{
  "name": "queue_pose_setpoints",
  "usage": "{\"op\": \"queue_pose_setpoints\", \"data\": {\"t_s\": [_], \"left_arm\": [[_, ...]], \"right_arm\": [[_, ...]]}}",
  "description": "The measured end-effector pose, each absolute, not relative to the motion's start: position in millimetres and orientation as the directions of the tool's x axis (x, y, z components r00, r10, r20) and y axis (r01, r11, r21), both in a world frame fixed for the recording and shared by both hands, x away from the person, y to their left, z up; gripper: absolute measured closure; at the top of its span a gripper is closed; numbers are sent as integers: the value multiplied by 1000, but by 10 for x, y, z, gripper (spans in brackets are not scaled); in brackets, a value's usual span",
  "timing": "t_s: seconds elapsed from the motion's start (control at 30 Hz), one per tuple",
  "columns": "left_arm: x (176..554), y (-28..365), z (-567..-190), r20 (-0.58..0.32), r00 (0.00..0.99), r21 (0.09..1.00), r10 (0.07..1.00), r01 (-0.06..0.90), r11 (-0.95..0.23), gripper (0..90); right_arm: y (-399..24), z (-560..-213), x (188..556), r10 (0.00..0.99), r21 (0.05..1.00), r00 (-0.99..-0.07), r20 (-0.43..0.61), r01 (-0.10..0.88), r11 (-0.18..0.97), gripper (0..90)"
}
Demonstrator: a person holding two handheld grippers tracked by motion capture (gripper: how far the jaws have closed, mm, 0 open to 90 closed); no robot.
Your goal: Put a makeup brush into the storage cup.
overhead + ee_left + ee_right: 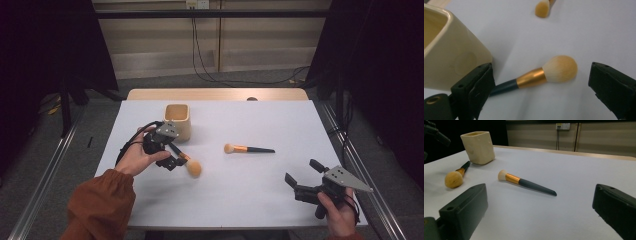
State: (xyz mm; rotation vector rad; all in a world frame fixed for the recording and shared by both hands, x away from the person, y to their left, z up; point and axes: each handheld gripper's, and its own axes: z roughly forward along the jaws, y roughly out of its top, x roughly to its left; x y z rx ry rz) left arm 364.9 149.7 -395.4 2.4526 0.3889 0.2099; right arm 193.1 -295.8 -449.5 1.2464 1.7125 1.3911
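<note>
We see the bench evenly lit from above, pale and free of glare, while the room's left and right sides sink into darkness. Shadows are soft. In the left gripper view, the near cup blurs slightly.

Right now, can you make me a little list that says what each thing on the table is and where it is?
Round brush: lying flat between the open jaws of the left gripper, not gripped
Flat-top brush: lying mid-table, untouched
Cream cup: upright, beside the round brush's handle
Right gripper: open, holding nothing, near the table's front right
Table: white top
</note>
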Motion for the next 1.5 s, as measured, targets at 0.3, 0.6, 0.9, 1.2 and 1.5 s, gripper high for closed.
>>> {"op": "queue_pose_setpoints", "data": {"t_s": [0.3, 0.6, 0.9, 1.2, 1.5], "left_arm": [[3701, 1485, -4026, 6, 941, 521, 339, 286, -804, 53], [3731, 1483, -4067, 18, 958, 442, 287, 250, -862, 52], [3832, 1421, -4137, -10, 976, 412, 219, 204, -888, 54], [3915, 1316, -4241, -13, 993, 364, 119, 115, -924, 55], [4001, 1213, -4308, 9, 998, 312, 64, 58, -948, 85]], "right_arm": [[-2961, -4498, 1928, 919, 956, -380, 105, 294, 13, 0], [-2958, -4499, 1926, 917, 955, -385, 103, 296, 17, 0], [-2950, -4506, 1936, 916, 954, -388, 98, 298, 24, 0], [-2955, -4509, 1926, 917, 953, -387, 98, 302, 25, 0], [-2959, -4512, 1925, 917, 953, -386, 100, 302, 23, 0]]}}
